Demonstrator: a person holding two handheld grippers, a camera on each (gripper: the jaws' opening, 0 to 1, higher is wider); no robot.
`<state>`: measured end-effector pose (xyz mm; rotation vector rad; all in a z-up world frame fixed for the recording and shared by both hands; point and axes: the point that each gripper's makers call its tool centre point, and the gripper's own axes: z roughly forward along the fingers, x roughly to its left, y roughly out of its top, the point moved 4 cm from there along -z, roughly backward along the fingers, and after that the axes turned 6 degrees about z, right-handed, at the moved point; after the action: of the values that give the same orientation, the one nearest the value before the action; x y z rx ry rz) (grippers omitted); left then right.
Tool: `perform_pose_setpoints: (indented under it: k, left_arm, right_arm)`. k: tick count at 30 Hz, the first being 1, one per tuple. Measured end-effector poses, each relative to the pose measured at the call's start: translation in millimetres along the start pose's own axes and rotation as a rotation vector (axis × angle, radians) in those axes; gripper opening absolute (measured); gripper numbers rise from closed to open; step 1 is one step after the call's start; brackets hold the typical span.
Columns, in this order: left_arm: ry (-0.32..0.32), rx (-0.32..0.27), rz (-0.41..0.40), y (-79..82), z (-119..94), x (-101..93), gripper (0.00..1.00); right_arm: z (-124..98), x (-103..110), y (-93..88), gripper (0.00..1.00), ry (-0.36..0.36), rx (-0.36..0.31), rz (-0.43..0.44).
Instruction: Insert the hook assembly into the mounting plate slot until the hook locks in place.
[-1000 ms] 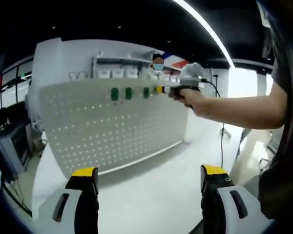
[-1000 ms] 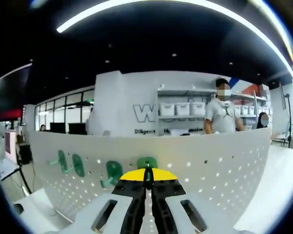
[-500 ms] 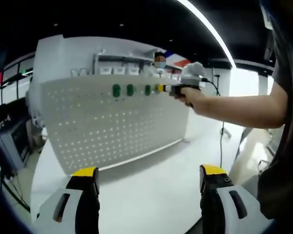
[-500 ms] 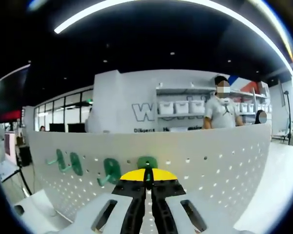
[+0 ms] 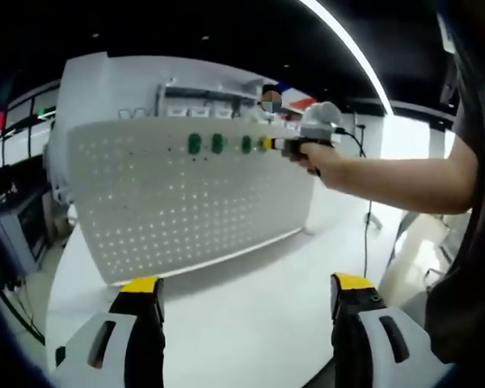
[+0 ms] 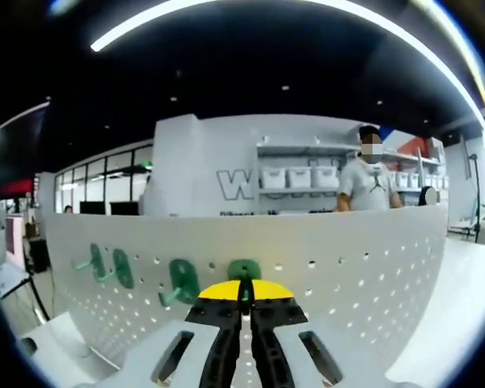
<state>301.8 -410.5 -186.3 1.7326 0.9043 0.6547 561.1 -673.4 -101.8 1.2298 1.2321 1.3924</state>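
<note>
A white pegboard mounting plate (image 5: 186,202) stands upright on the white table. Three green hooks (image 5: 217,144) hang in a row near its top edge. In the left gripper view my right gripper (image 5: 268,145), held by a hand, touches the board at the right end of that row. My left gripper (image 5: 246,311) is open low over the table, well short of the board. In the right gripper view my right gripper (image 6: 244,293) is shut on a green hook (image 6: 244,270) pressed against the pegboard (image 6: 356,275); three more green hooks (image 6: 178,279) sit to its left.
A person's bare forearm (image 5: 396,182) reaches across from the right. Behind the board are shelves with white bins (image 6: 295,178) and a standing person (image 6: 370,182). A cable (image 5: 365,194) hangs at the right. White tabletop (image 5: 250,283) lies before the board.
Both views have drifted slightly; the board sits a little higher in the left gripper view. My right gripper stays shut on the hook against the board.
</note>
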Motion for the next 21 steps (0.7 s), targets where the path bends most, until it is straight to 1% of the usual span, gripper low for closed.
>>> perform_pose_setpoints:
  k: [2, 6, 9, 16, 19, 21]
  left_arm:
    - [0.002, -0.002, -0.005, 0.5, -0.7, 0.9, 0.86]
    - [0.007, 0.000, -0.002, 0.4, -0.9, 2.4, 0.85]
    - [0.007, -0.005, -0.008, 1.2, -0.8, 2.4, 0.85]
    - [0.009, -0.006, -0.010, 2.7, -1.5, 2.7, 0.85]
    - [0.014, -0.015, -0.009, 5.0, -2.5, 3.9, 0.85]
    - [0.017, -0.015, -0.007, 4.7, -3.1, 4.2, 0.85]
  right_arm:
    - [0.1, 0.4, -0.2, 0.01, -0.002, -0.001, -0.004]
    - [1.2, 2.2, 0.3, 0.01, -0.006, 0.013, -0.054]
    - [0.0, 2.2, -0.6, 0.01, -0.008, 0.006, -0.037]
    - [-0.7, 2.8, -0.1, 0.01, -0.008, 0.020, -0.040]
    - [-1.2, 3.3, -0.5, 0.01, -0.008, 0.019, -0.020]
    - [-1.4, 2.8, -2.0, 0.01, -0.008, 0.037, -0.008]
